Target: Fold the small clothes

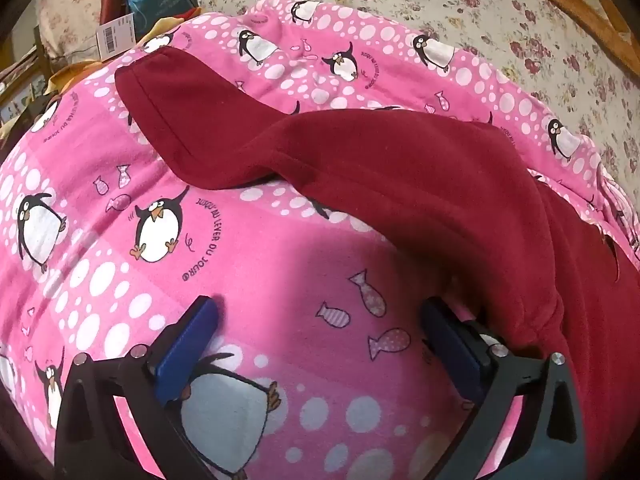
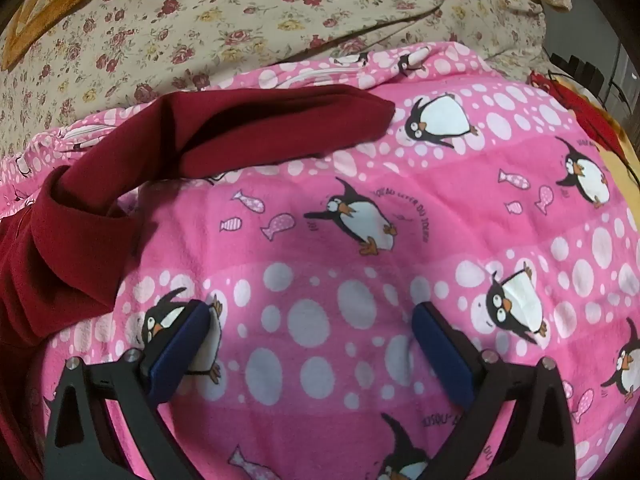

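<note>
A dark red garment (image 1: pixel 400 172) lies rumpled on a pink penguin-print blanket (image 1: pixel 248 264), which is spread over a floral bedspread (image 2: pixel 200 20). In the left wrist view the garment fills the right side of the blanket, with one long piece, probably a sleeve or leg, reaching toward the far left corner. In the right wrist view the same piece runs along the blanket's far edge, and the bulk bunches at the left edge. The left gripper (image 1: pixel 320 312) has its jaws spread wide and holds nothing; its right finger sits just beside the garment's bunched near edge, though contact is unclear. The right gripper (image 2: pixel 310 316) is likewise wide open and empty, over bare blanket and apart from the cloth. The fold looks barely begun, since the cloth is not yet flat. The next move likely calls for each gripper to pinch an edge and spread the garment smooth first.
</note>
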`<state>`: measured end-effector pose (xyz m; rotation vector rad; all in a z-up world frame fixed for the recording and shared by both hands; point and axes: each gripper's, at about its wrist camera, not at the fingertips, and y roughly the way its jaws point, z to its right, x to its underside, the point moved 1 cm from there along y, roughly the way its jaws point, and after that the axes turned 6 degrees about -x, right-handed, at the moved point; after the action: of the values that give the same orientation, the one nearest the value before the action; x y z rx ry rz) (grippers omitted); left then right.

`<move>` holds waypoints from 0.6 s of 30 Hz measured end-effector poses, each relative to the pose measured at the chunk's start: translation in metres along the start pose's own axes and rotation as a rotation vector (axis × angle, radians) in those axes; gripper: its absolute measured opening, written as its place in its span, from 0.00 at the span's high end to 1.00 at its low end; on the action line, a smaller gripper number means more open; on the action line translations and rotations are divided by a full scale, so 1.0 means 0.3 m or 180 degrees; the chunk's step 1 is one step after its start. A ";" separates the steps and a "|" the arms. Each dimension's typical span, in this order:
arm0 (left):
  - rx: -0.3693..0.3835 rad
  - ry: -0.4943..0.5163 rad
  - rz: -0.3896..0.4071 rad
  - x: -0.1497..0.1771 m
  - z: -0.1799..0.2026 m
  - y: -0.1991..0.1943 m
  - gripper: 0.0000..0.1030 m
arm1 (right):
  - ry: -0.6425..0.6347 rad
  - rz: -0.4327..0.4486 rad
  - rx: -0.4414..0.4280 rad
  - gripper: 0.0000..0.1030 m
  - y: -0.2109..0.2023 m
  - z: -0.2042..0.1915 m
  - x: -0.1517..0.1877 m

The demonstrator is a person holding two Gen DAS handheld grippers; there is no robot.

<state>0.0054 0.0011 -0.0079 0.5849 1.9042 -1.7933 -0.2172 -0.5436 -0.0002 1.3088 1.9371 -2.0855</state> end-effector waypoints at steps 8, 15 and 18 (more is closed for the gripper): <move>0.0064 0.0126 -0.0166 0.002 -0.001 -0.005 0.16 | -0.0002 0.0001 0.0002 0.00 0.000 0.000 0.000; 0.0066 0.0255 -0.0280 -0.011 -0.044 -0.102 0.40 | -0.0002 0.0001 0.0002 0.00 0.000 0.000 0.000; 0.0268 0.0094 -0.0175 -0.030 -0.084 -0.177 0.40 | -0.0002 0.0002 0.0002 0.00 0.000 0.000 0.000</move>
<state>-0.0196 0.0230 0.0413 0.5965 1.8887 -1.9177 -0.2174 -0.5436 -0.0002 1.3086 1.9359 -2.0860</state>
